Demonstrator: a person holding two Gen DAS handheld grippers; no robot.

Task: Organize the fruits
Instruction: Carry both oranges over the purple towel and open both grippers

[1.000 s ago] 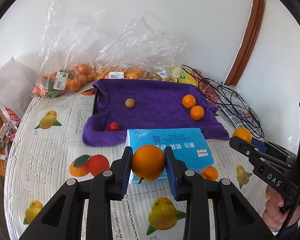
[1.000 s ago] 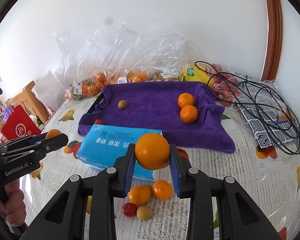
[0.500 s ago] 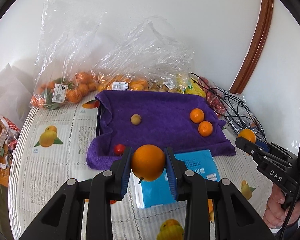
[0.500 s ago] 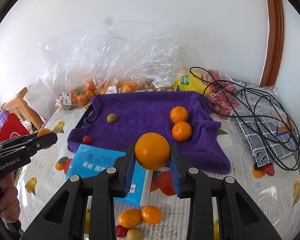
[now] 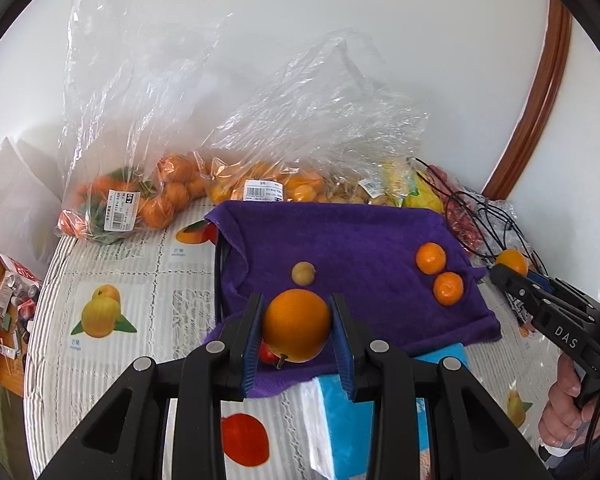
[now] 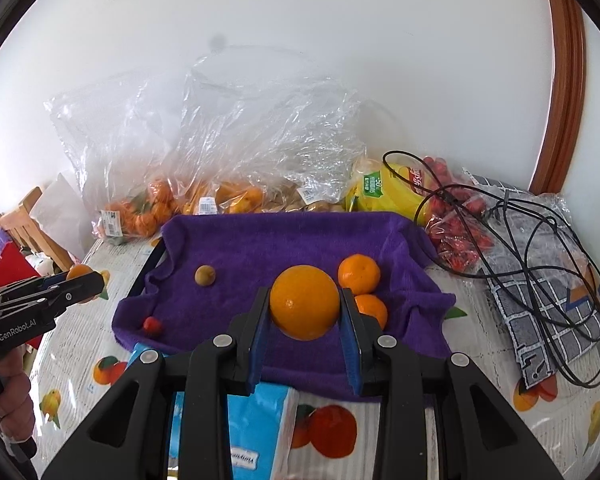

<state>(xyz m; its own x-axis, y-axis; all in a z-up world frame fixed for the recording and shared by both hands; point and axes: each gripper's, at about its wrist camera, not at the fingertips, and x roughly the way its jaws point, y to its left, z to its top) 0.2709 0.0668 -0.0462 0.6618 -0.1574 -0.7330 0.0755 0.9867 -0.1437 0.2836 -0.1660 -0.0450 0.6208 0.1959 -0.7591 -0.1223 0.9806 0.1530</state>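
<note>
My left gripper (image 5: 297,326) is shut on a large orange (image 5: 297,325), held over the front left edge of a tray draped in a purple towel (image 5: 360,252). My right gripper (image 6: 305,302) is shut on another large orange (image 6: 305,301), held over the towel's front (image 6: 284,244). On the towel lie two small mandarins (image 5: 431,258) (image 5: 448,288), a small tan fruit (image 5: 303,273) and a small red fruit (image 6: 152,325). In the left wrist view the red fruit (image 5: 267,354) is partly hidden behind the held orange.
A blue tissue pack (image 5: 364,412) lies in front of the tray. Clear bags of oranges (image 5: 156,196), a yellow packet (image 6: 392,192), red fruit in plastic (image 6: 456,236) and black cables (image 6: 540,248) crowd the back and right. The table has a fruit-print cloth (image 5: 112,280).
Both grippers have moved forward from above the tissue pack to the purple towel, each still holding its orange. The towel and the bags look nearer.
</note>
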